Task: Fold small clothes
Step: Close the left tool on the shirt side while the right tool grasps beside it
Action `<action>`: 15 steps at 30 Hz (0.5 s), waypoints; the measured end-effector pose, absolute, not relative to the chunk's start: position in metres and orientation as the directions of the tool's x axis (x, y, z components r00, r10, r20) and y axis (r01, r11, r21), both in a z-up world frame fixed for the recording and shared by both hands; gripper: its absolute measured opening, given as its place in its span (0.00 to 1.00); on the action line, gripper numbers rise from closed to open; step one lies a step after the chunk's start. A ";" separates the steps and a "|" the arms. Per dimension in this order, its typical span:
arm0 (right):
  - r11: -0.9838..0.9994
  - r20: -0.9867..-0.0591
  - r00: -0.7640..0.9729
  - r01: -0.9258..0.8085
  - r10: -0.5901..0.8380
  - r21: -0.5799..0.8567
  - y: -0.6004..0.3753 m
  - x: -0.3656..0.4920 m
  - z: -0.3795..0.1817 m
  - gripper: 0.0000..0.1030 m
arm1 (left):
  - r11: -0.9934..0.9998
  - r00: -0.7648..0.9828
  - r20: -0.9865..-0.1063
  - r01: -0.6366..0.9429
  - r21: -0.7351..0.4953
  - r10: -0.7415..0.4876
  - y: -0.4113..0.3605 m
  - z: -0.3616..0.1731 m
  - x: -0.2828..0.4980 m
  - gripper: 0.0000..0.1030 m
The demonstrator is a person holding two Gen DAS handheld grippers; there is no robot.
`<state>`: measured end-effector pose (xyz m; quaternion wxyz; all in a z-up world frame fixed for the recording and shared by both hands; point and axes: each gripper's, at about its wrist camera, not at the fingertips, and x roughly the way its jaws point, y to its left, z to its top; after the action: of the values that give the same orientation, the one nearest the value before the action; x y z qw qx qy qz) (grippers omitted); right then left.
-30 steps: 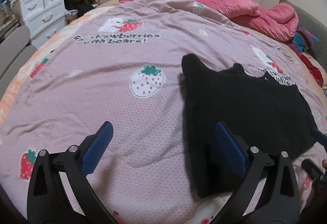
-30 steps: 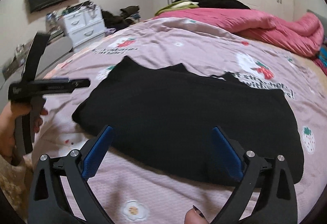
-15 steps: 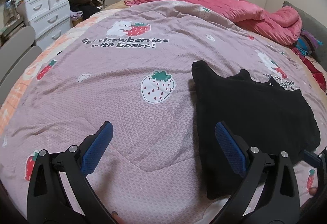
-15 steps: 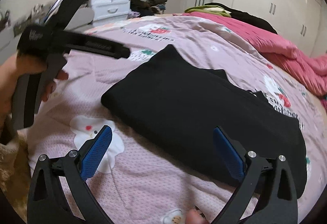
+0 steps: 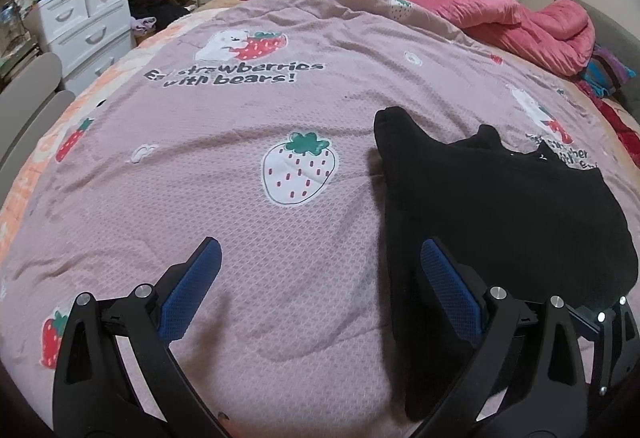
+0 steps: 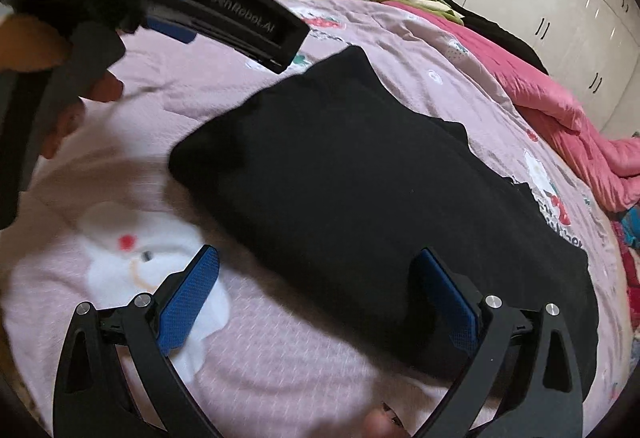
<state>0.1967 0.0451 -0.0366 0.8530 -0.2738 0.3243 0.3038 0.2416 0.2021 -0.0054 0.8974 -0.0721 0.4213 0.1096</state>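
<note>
Change: since a second ago the right gripper [image 6: 318, 292] has swung in toward the left one, which now fills the upper left of the right wrist view; the black garment [image 6: 360, 190] lies flat as before.
Left gripper [image 5: 320, 276]: one, jaws spread wide, nothing between the blue pads [image 5: 188, 298]; its right finger sits over the garment's near left edge, contact cannot be told.
Right gripper: one, jaws equally wide apart, holding nothing; it hovers at the garment's near edge, the left pad over the bedspread, the right pad over black cloth.
Black garment [image 5: 500, 206]: one, folded, lying flat on the bedspread; right of centre in the left wrist view, centre in the right wrist view.
Bedspread [image 5: 240, 198]: one, pink-mauve, printed with strawberries and bears.
Pink quilt [image 5: 500, 14]: one, bunched at the upper right.
White drawer units [image 5: 86, 26]: two, stacked, upper left.
Hand [image 6: 60, 90]: one, blurred, gripping the left gripper's handle at the left edge.
</note>
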 end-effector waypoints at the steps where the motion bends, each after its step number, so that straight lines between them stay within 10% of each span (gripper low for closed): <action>1: 0.667 -0.716 0.612 -0.691 0.335 -0.278 0.047 0.200 -0.037 0.96 | 0.966 0.617 -0.775 -0.258 -0.038 0.134 0.202 -0.007 0.246 0.91; 15: 0.666 -0.638 0.706 -0.638 0.307 -0.386 0.061 0.222 -0.036 0.95 | 0.929 0.635 -0.772 -0.274 -0.250 -0.020 0.216 -0.024 0.275 0.91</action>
<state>0.2216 0.0613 -0.0365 0.8716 -0.3056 0.2711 0.2711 0.2755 0.2163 -0.0239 0.8872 -0.1748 0.4209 0.0717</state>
